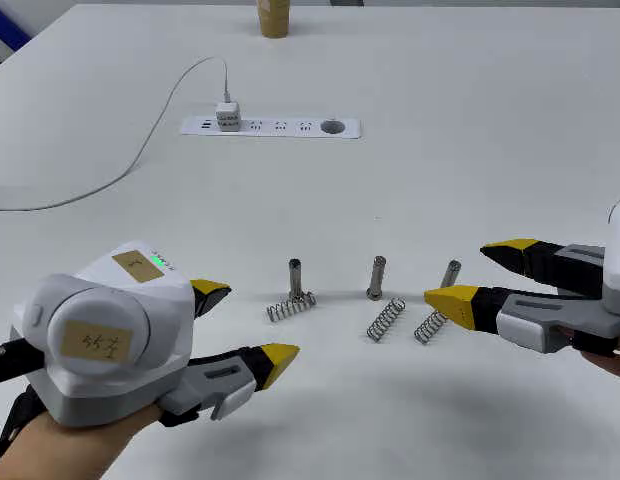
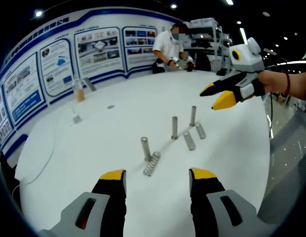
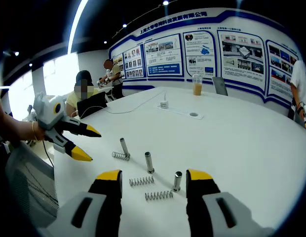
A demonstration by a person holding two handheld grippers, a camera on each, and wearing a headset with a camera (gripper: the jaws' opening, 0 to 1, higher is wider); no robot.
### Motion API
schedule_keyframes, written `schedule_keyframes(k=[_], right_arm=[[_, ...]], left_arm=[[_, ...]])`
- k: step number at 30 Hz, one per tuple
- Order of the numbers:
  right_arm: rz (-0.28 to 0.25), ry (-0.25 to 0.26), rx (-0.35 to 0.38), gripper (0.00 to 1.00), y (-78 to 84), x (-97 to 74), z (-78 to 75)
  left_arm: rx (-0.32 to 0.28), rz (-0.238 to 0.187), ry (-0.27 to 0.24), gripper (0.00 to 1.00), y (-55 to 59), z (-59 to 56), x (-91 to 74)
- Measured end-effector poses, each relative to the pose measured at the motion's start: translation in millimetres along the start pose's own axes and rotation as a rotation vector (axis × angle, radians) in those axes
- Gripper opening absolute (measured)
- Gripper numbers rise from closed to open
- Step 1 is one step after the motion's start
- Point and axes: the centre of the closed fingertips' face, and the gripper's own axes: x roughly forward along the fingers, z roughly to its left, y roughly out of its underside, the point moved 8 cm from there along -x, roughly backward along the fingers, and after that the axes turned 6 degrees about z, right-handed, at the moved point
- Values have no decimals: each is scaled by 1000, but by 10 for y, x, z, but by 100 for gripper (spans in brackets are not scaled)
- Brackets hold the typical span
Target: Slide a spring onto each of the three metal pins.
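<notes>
As no spring sits on a pin yet, I judge the job barely begun: my left hand-held gripper [image 1: 248, 320] and right hand-held gripper [image 1: 478, 272] both gape empty. Three pins [image 1: 377, 277] stand on the worktop [image 1: 470, 150], three springs [image 1: 386, 318] lying beside them; next I need a spring pinched.

Handwritten stickers [image 1: 96, 343] on the left hand-held gripper [image 1: 248, 322] and wall posters [image 3: 202, 47] are unreadable.
</notes>
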Motion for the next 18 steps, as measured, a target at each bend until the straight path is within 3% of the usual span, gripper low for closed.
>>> schedule_keyframes(k=[13, 18], right_arm=[[13, -37, 5, 63, 111, -14, 52], [31, -49, 15, 66, 171, -20, 83]], left_arm=[[38, 13, 40, 41, 21, 145, 317], [13, 28, 84, 38, 43, 175, 442]])
